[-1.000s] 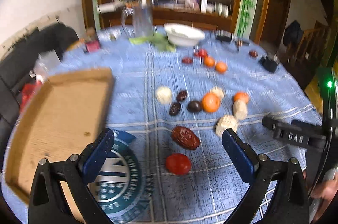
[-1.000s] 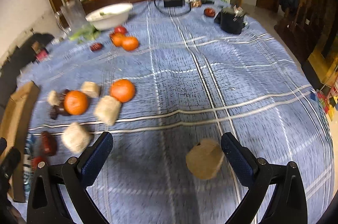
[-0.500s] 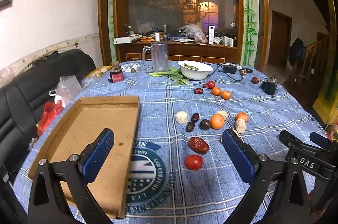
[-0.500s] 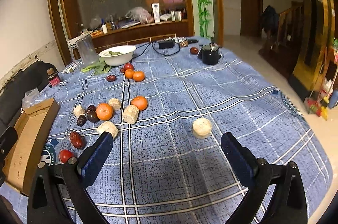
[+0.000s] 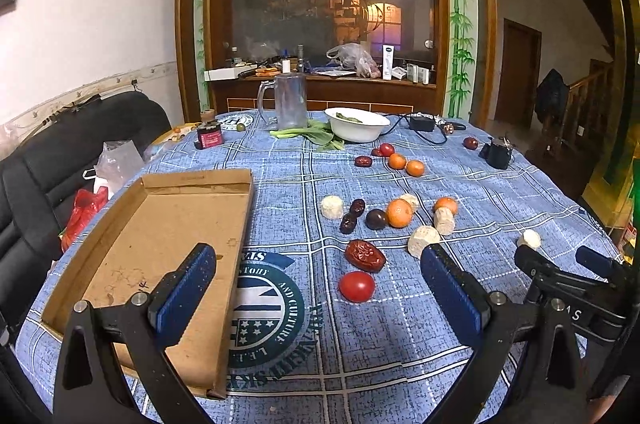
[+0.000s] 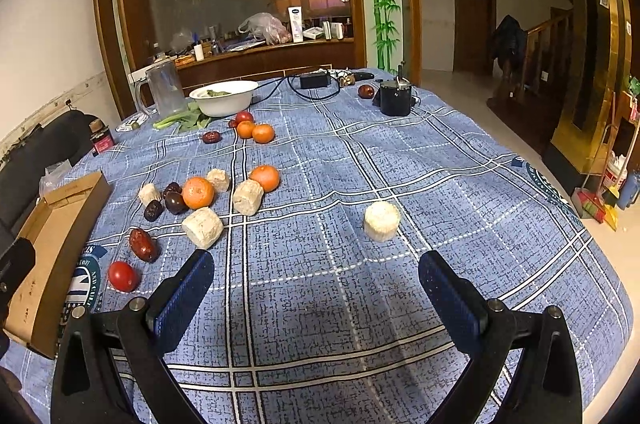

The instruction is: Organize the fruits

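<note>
Fruit lies scattered on a blue checked tablecloth. A red tomato (image 5: pixel 357 286) and a wrinkled red date (image 5: pixel 365 255) sit nearest my left gripper (image 5: pixel 318 290), which hangs open and empty above the cloth. Left of it is a shallow cardboard tray (image 5: pixel 168 224) with nothing inside. A big orange (image 6: pixel 198 192), dark plums and several pale cut chunks cluster mid-table. One pale chunk (image 6: pixel 381 221) lies alone ahead of my right gripper (image 6: pixel 316 294), also open and empty. My right gripper (image 5: pixel 568 272) shows at the lower right of the left wrist view.
At the far side stand a white bowl (image 5: pixel 357 124), a glass jug (image 5: pixel 290 101), green leaves, a small red jar (image 5: pixel 209 137) and a black cup (image 6: pixel 395 98) with cables. Two small oranges (image 6: pixel 256 132) lie near the bowl. A black sofa (image 5: pixel 60 160) borders the left edge.
Both grippers have risen and pulled back from the table, so the views take in the whole table instead of a close, blurred look. The lone pale chunk stays on the cloth.
</note>
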A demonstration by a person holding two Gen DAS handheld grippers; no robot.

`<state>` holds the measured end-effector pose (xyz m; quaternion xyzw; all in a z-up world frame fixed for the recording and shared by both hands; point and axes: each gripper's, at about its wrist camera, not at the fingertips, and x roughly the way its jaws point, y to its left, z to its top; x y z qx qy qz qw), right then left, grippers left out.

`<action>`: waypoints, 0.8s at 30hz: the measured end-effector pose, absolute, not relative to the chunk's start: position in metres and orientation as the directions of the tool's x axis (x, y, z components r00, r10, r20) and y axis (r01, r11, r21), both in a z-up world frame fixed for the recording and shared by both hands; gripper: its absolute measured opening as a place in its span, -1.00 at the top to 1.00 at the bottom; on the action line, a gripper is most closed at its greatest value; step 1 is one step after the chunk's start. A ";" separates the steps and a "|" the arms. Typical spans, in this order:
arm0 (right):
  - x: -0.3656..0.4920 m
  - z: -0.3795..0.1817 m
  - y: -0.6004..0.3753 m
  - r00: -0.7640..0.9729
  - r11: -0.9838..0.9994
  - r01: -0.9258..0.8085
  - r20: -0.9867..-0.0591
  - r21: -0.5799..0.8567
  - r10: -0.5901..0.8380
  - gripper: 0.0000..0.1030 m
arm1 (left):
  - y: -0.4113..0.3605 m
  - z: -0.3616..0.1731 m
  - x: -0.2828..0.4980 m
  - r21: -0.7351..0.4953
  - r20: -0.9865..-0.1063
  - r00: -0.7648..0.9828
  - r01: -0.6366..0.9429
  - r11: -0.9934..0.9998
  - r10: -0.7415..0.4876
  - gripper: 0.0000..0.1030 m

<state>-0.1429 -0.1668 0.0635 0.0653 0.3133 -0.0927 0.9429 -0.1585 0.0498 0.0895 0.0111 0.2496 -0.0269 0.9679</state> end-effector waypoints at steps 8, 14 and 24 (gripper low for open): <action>-0.146 0.064 -0.162 0.785 0.976 0.214 -0.603 0.049 -0.142 -0.99 | 0.049 0.092 -0.164 0.007 -0.485 0.873 0.058 0.998 -0.048 -0.98; -0.154 0.066 -0.160 0.784 0.976 0.213 -0.605 0.051 -0.139 -0.99 | 0.054 0.095 -0.170 -0.005 -0.493 0.868 0.059 0.998 -0.054 -0.98; -0.171 0.085 -0.151 0.814 0.978 0.202 -0.564 0.048 -0.140 -0.99 | 0.057 0.107 -0.184 -0.007 -0.480 0.875 0.070 0.998 -0.064 -0.98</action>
